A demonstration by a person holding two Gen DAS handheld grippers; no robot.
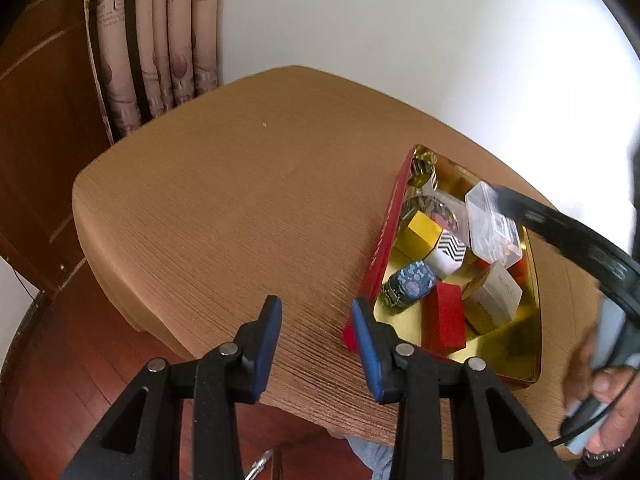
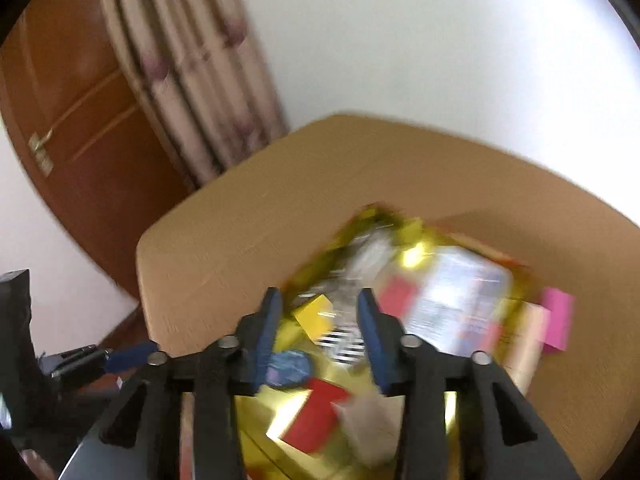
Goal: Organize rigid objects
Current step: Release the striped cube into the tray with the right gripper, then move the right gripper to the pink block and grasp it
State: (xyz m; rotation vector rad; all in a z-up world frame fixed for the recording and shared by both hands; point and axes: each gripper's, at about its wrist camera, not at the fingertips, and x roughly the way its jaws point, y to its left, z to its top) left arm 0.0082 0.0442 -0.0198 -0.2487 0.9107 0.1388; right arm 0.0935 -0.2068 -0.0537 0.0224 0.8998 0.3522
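A red tin with a gold inside [image 1: 532, 280] sits on the brown table [image 1: 224, 208] at the right. It holds several small things: a yellow block [image 1: 420, 230], a zigzag-patterned box [image 1: 448, 256], a blue patterned case [image 1: 412, 286], a red box [image 1: 444, 322], a beige box [image 1: 496, 296] and a clear plastic case [image 1: 490, 220]. My left gripper [image 1: 316, 344] is open and empty just left of the tin's near corner. My right gripper [image 2: 320, 336] is open and empty above the tin [image 2: 260, 416], over the yellow block [image 2: 316, 316]; that view is blurred.
A pink block [image 2: 558, 320] lies at the tin's right edge. The right gripper's black body [image 1: 568, 236] crosses over the tin in the left wrist view. A curtain [image 1: 156, 40] and a wooden door [image 2: 80, 120] stand behind the table. Wooden floor lies below its left edge.
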